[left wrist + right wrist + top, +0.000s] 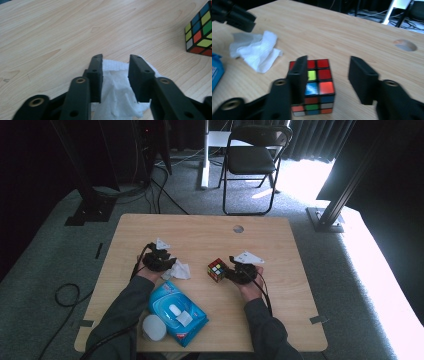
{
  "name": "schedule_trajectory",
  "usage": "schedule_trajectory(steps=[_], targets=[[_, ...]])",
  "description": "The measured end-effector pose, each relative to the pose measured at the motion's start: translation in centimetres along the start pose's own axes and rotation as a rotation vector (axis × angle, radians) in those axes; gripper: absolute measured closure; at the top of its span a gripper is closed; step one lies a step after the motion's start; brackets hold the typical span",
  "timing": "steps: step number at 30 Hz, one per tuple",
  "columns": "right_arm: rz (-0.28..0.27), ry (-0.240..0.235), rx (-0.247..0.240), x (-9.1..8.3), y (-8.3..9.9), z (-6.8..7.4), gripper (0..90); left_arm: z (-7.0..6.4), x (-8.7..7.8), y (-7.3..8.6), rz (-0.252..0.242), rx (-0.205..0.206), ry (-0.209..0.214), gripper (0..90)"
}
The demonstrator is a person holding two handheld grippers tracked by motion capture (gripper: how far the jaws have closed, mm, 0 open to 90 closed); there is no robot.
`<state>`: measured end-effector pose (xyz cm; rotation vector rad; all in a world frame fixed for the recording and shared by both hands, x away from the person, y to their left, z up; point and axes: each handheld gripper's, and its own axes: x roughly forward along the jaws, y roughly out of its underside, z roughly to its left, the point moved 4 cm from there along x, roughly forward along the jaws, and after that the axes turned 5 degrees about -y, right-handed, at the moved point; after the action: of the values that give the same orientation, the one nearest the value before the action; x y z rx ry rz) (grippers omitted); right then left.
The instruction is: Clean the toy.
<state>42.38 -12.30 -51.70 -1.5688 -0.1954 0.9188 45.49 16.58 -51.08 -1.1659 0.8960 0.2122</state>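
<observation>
Pale wooden table (200,232); left gripper (115,63) parted over crumpled tissue (117,93), gripping nothing; right gripper (327,65) wide, straddling puzzle cube (315,86); probably pre-grasp; closing next.

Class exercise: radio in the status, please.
Left tongs open over crumpled tissue. Right tongs open around puzzle cube. Nothing between them.

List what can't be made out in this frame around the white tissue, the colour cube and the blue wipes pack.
- Crumpled white tissue: its near part lies under the left gripper in the left gripper view, so whether the open fingers touch it is unclear.
- Scrambled colour cube: one side is hidden behind a finger of the right gripper; in the left gripper view the frame edge cuts it.
- Blue plastic wipes pack: print too small in the high view.
</observation>
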Motion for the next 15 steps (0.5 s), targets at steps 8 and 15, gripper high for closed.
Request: schedule_trajectory(steps=[8,15], targets=[[0.043,0.091,0.045,-0.3,0.6,-1.5,89.2,0.7,-0.5,0.2,-0.015,-0.013,-0.029,87.0],[0.061,0.120,0.047,-0.5,1.0,-2.2,90.0,1.6,-1.0,0.5,-0.026,-0.028,-0.049,90.0]])
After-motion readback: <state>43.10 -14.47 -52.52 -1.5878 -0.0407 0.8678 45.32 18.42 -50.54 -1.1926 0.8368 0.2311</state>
